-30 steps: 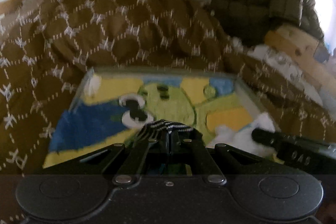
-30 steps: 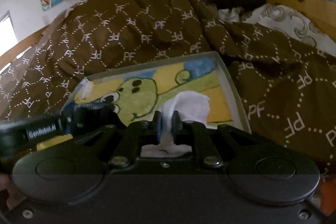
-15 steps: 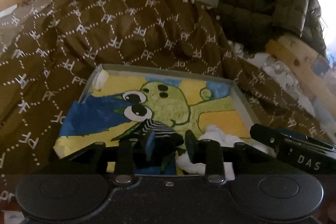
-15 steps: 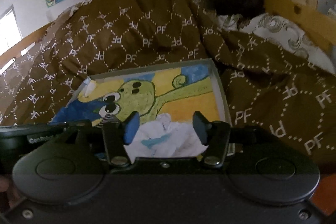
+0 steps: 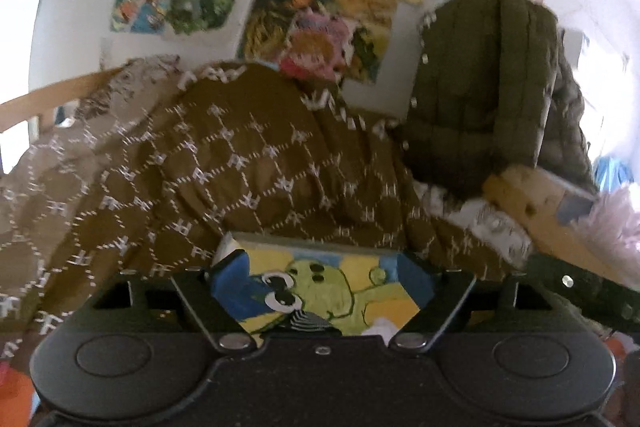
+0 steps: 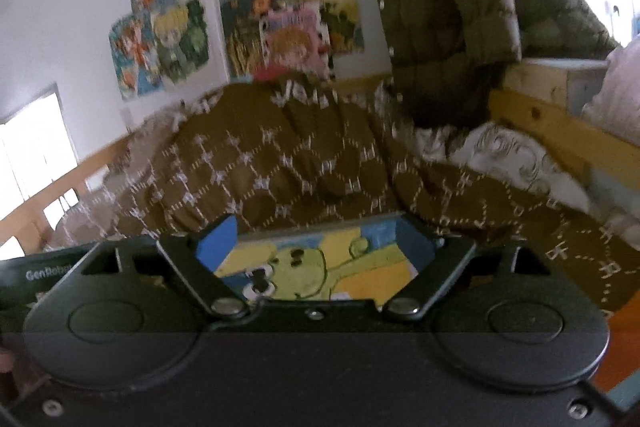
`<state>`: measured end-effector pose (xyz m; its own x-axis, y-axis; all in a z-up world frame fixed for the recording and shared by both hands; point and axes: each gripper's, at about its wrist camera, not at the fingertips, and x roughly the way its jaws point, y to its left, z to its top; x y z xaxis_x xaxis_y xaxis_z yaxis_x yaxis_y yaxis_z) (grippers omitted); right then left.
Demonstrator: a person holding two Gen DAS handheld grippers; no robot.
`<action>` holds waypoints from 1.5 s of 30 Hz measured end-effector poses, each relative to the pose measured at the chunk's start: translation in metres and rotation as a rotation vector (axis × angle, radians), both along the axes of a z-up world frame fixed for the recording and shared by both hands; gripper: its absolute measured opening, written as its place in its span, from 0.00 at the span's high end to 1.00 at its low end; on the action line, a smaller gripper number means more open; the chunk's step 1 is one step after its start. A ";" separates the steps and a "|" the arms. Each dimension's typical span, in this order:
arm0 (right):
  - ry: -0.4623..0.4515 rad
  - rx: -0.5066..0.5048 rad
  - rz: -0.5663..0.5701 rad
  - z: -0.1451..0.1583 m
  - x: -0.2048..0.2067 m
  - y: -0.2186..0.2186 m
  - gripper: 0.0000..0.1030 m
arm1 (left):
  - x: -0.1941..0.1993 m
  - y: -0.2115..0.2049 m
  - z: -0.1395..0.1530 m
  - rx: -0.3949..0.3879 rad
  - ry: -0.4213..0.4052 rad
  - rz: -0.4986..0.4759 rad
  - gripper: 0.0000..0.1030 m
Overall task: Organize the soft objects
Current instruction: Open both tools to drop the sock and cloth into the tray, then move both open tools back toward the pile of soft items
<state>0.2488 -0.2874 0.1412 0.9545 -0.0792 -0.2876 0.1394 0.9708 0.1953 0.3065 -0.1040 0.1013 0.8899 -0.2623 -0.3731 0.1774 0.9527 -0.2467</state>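
Both grippers, left (image 5: 320, 281) and right (image 6: 316, 247), are opening wide and empty; a striped sock (image 5: 306, 321) lies crumpled in the near part of the cartoon-painted box (image 5: 320, 241).

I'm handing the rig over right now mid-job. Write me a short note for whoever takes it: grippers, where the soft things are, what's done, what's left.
Left hand-held gripper: jaws opening, nothing between them.
Right hand-held gripper: jaws opening, nothing between them.
Striped sock: lying in the tray with the green cartoon picture, on the brown bedspread, released.
White cloth: in the same tray, right of the sock; only a corner shows.
Done: both pieces are in the tray.
Left: no other loose soft item is clearly visible; look around the bed before finishing. The quilted olive jacket hangs at the back, untouched.
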 end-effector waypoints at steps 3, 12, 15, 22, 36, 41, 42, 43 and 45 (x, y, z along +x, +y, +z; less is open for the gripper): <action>-0.032 -0.032 0.001 0.015 -0.024 0.005 0.10 | -0.024 0.010 0.013 -0.001 -0.042 0.021 0.12; -0.140 0.002 -0.042 0.021 -0.088 0.000 0.01 | -0.094 0.020 0.029 -0.012 -0.148 0.036 0.01; -0.171 0.008 -0.047 0.019 -0.102 0.004 0.01 | -0.116 0.019 0.028 0.013 -0.189 0.022 0.01; -0.220 -0.037 -0.024 0.010 -0.136 0.025 0.00 | -0.168 0.027 0.011 0.040 -0.247 0.017 0.01; -0.208 -0.030 -0.031 -0.009 -0.183 0.050 0.00 | -0.243 0.077 -0.022 0.048 -0.220 0.010 0.01; -0.207 -0.020 -0.041 -0.010 -0.195 0.055 0.00 | -0.261 0.090 -0.035 0.040 -0.188 0.018 0.01; -0.201 -0.016 -0.042 -0.012 -0.198 0.056 0.00 | -0.265 0.092 -0.038 0.045 -0.179 0.022 0.01; -0.189 -0.013 -0.044 -0.016 -0.203 0.057 0.00 | -0.267 0.094 -0.041 0.048 -0.172 0.024 0.01; -0.157 0.003 -0.045 -0.020 -0.206 0.058 0.00 | -0.272 0.098 -0.047 0.057 -0.155 0.027 0.01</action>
